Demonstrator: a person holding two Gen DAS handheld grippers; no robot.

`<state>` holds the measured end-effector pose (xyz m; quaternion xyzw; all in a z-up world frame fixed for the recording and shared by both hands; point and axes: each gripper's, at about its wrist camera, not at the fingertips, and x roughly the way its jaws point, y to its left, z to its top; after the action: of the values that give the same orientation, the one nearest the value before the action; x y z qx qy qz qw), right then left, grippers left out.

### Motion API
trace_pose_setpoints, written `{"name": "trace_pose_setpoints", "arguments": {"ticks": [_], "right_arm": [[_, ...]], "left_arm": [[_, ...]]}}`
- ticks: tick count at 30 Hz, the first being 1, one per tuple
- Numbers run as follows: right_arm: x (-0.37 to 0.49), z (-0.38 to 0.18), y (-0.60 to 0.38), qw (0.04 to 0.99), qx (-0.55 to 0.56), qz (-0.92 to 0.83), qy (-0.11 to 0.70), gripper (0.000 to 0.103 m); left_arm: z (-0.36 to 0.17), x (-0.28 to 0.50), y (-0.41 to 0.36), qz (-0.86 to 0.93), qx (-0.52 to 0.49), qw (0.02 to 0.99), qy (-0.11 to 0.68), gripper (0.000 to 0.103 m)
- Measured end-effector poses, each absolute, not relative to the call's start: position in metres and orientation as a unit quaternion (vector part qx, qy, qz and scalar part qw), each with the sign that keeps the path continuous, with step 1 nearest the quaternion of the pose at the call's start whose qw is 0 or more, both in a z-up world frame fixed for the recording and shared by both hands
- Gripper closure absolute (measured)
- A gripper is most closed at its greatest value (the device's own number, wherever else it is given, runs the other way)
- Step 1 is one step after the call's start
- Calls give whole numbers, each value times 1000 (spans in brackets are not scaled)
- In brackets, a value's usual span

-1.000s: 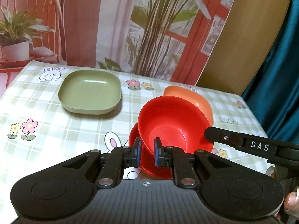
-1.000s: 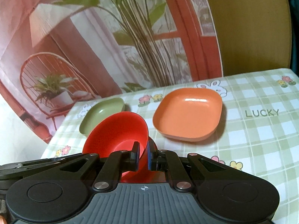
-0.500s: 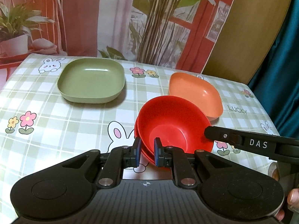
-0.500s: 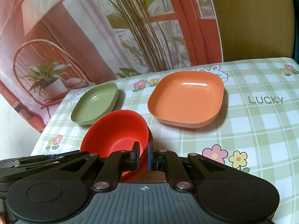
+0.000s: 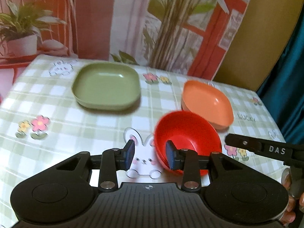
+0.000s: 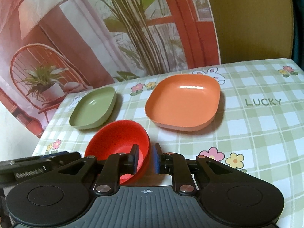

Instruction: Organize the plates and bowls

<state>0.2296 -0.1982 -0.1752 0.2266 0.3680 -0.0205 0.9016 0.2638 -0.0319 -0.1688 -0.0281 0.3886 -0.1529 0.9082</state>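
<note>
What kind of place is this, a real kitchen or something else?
Probably a home-style tabletop set up for recording, not a kitchen: a table with a checked bunny tablecloth, a printed backdrop of a chair and plants behind it, and plastic dishes like the orange plate.

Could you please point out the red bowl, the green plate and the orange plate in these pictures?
red bowl (image 5: 187, 133): left wrist view, on its inner wall.
green plate (image 5: 106, 84): left wrist view, on its flat inside.
orange plate (image 6: 183, 102): right wrist view, on its flat inside.
</note>
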Motion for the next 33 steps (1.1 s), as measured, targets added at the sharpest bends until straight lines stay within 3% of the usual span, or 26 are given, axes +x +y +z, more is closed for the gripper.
{"name": "trace_pose_setpoints", "arguments": {"ticks": [19,33], "right_arm": [[285,-101,-144,906,239,40,348,81],[417,-147,-119,888,214,-10,406,78]], "left_arm": [[-65,280,92,-68,-22,955,289,62],[-131,366,107,-71,-60,949,302,55]]}}
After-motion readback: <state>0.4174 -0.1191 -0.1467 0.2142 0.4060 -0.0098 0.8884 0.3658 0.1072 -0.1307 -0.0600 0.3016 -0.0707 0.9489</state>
